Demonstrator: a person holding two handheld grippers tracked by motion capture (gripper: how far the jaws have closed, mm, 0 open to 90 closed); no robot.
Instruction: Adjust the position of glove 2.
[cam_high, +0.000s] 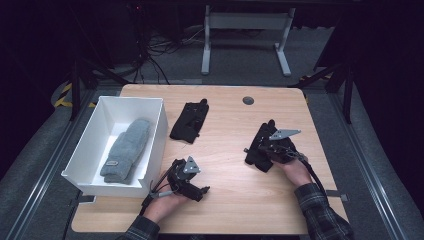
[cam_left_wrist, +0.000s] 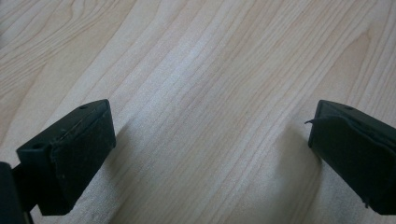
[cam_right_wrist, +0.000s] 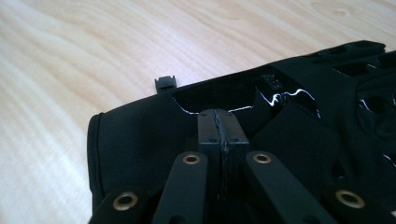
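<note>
High view: the right gripper (cam_high: 271, 148) sits right of centre of the frame, on a black glove (cam_high: 261, 146) lying on the wooden surface (cam_high: 235, 200). A second black glove (cam_high: 188, 121) lies above centre, well apart from the first. The left gripper (cam_high: 192, 186) rests at lower centre over bare wood, just beside a white bin (cam_high: 157, 135) at left holding a grey mitten (cam_high: 126, 149).

Left gripper view: the left gripper (cam_left_wrist: 210, 154) has its jaws spread wide, gripping nothing, with bare surface (cam_left_wrist: 201, 70) between them.

Right gripper view: the right gripper (cam_right_wrist: 218, 126) has its jaws pressed together at lower centre; whether glove (cam_right_wrist: 140, 140) fabric is pinched between them cannot be told.
</note>
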